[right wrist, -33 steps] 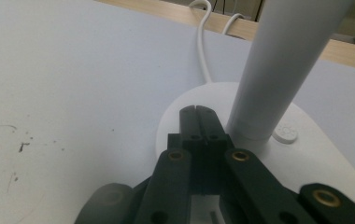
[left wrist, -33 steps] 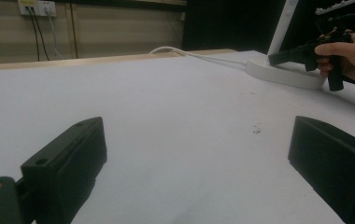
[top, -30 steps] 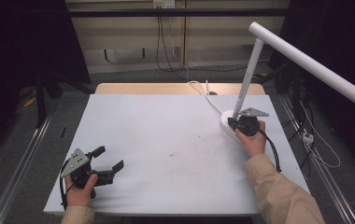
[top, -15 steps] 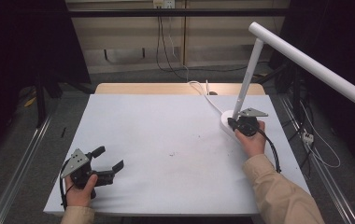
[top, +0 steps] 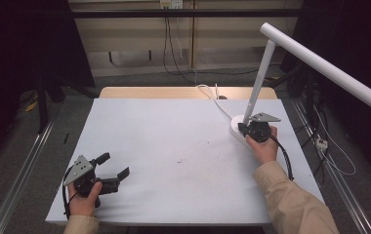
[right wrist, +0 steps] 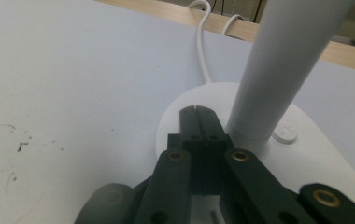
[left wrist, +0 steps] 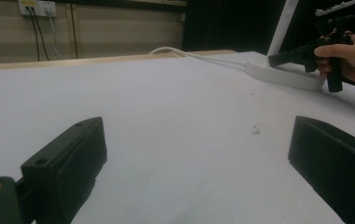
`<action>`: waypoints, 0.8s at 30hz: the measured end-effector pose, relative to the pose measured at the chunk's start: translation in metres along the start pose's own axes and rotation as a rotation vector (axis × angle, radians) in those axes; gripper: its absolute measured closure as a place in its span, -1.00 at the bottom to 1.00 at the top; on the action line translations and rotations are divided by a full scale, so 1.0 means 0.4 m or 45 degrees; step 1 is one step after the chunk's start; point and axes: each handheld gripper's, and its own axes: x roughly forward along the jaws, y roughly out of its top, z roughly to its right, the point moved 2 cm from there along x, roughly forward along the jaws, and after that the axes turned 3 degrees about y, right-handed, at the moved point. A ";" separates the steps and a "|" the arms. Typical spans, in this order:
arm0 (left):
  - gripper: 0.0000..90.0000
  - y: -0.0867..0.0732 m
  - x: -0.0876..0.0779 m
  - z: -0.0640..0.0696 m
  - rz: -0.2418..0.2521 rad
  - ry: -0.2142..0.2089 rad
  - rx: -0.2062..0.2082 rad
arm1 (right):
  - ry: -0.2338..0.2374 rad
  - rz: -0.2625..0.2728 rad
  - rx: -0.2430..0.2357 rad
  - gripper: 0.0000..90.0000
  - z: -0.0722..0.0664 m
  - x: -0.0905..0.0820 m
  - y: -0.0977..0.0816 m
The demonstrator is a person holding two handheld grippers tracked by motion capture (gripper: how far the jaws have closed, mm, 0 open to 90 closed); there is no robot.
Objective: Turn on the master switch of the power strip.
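A white-covered table (top: 174,141) spreads out before me, and the white desk lamp (top: 259,78) standing on it serves as the landmark: its long head reaches overhead, off past the table's right edge, from a slanted stem rising out of a round base (top: 238,130) toward the table's far right. My right gripper (top: 244,129) rests at that base; in the right gripper view its jaws are clenched together with nothing between them, their tips (right wrist: 197,114) lying over the base (right wrist: 185,112) just beside the foot of the stem (right wrist: 283,70), though whether they press on the plastic I cannot quite tell. My left gripper (top: 113,168) sits well apart from the lamp, at the near left corner of the table, its jaws spread wide and released with only bare tabletop (left wrist: 175,116) between them. A white cord (top: 217,100) runs from the base back toward the table's far edge. A small round button (right wrist: 285,133) sits on the base beside the stem, and a few dark specks (top: 181,160) mark the cover between lamp and left gripper.
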 end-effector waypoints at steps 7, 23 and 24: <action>-0.91 0.000 0.007 -0.002 -0.003 -0.005 0.000 | 0.002 0.013 -0.001 1.00 -0.001 -0.001 0.005; -0.91 0.001 0.010 -0.003 -0.005 -0.004 0.004 | 0.049 0.053 0.035 0.76 -0.018 -0.021 0.020; -0.91 0.001 0.009 -0.003 -0.004 -0.005 0.004 | 0.054 0.054 0.036 0.75 -0.018 -0.022 0.020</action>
